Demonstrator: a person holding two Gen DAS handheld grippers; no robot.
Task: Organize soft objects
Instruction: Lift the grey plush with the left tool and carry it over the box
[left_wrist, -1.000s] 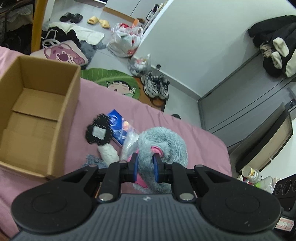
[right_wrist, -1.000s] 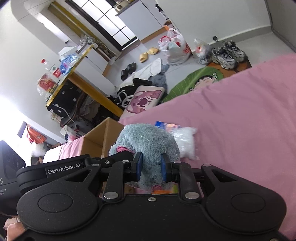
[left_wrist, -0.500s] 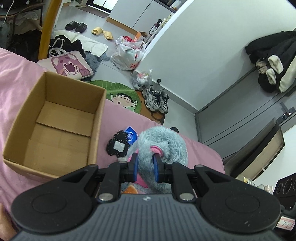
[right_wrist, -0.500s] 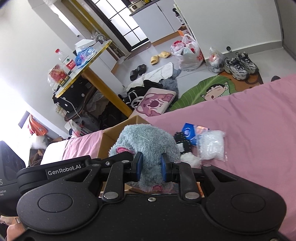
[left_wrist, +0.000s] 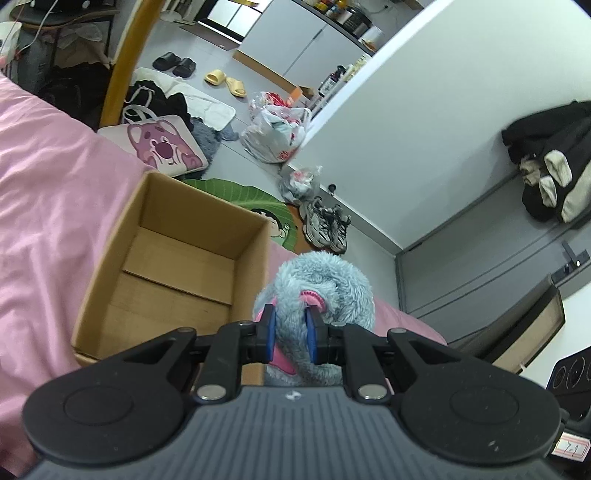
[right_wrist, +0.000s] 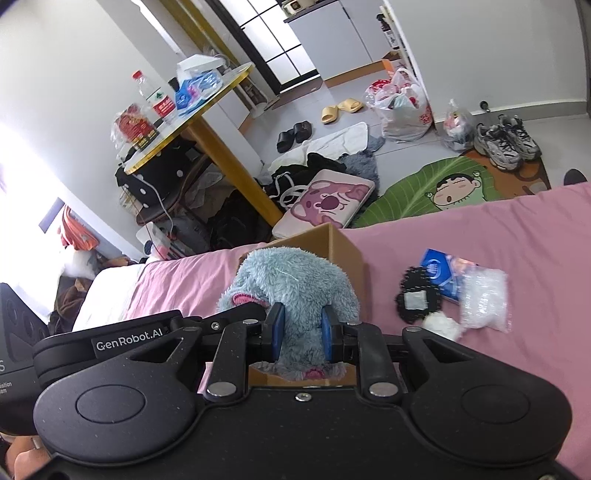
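Left wrist view: my left tool (left_wrist: 289, 334) is pinched narrow on the blue plush toy (left_wrist: 321, 291), blue pads sunk into the pile on either side. Toy hangs off the bed, just beside the right wall of the open cardboard box (left_wrist: 177, 266), not yet over the opening. Box sits on the pink bed sheet (left_wrist: 48, 206); its floor shows bare.

Right wrist view: my right tool (right_wrist: 301, 334) is likewise closed on the same plush toy (right_wrist: 291, 288), gripping a lower fold of fur. So both tools carry one toy between them.

Handling, my judgement: light, fully soft, fur compresses under the pads, nothing fragile. Not slippery, but loose pile can slide over the stuffing, so a hold on a thick fold or limb beats a pinch of surface fur. It should drop into the box without care for orientation.

What differs between views: only the left view shows the box interior and how the toy stands against its wall; from the right, the toy hides most of the box, with just a corner (right_wrist: 343, 247) visible. Only the right view shows what is left on the sheet: a black lace-edged piece (right_wrist: 417, 299), a blue packet (right_wrist: 439, 273), a clear bag of white stuff (right_wrist: 484, 299) and a white fluffy bit (right_wrist: 441, 325), clustered well to the right of the box.
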